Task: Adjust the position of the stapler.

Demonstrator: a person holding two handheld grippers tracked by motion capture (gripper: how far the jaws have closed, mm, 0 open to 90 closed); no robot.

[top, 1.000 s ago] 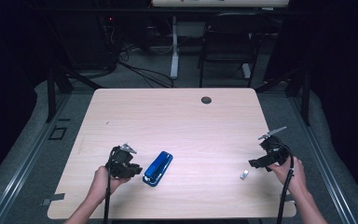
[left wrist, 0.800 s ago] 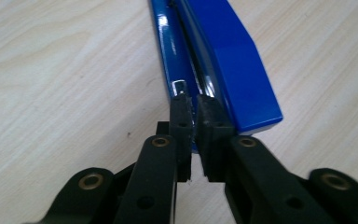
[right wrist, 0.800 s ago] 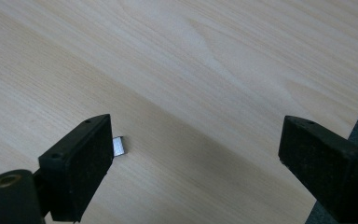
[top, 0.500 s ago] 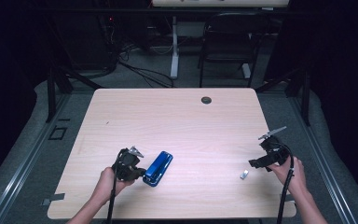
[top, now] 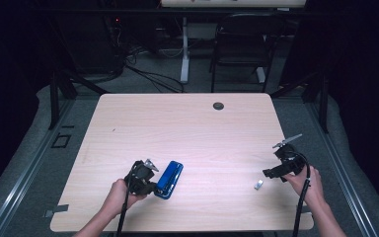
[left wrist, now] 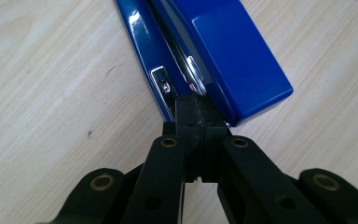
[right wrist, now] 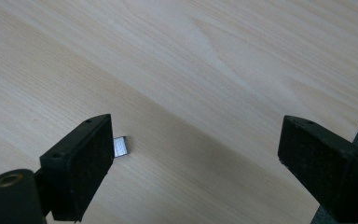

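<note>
Now, from the high view, we see the left gripper [top: 150, 181] further right than a second ago: it has closed the gap to the stapler [top: 169, 179] and its tip touches the stapler's near end. The stapler itself lies where it lay before, on the near left part of the table [top: 187, 123], slanted with its far end pointing up and right. The right gripper [top: 275, 172] has hardly shifted; it hovers over the near right edge, held by the right hand [top: 303, 178]. The small block of staples [top: 258, 184] lies just beside it, toward the middle of the table, in the same spot as earlier. A dark round cap [top: 218, 105] sits near the far edge, well apart from everything else.

From the left gripper view, we find the jaws pressed together with no gap between them, their joined tip [left wrist: 196, 114] meeting the stapler's [left wrist: 205, 51] end at the slot between the blue top and the base. Whether they pinch any part of it, we cannot tell.

From the right gripper view, the jaws stand wide apart with bare wood between them [right wrist: 196, 154]. The staples [right wrist: 120, 146] lie on the table just beside the left pad [right wrist: 81, 168], partly hidden behind it, outside the gap.
</note>
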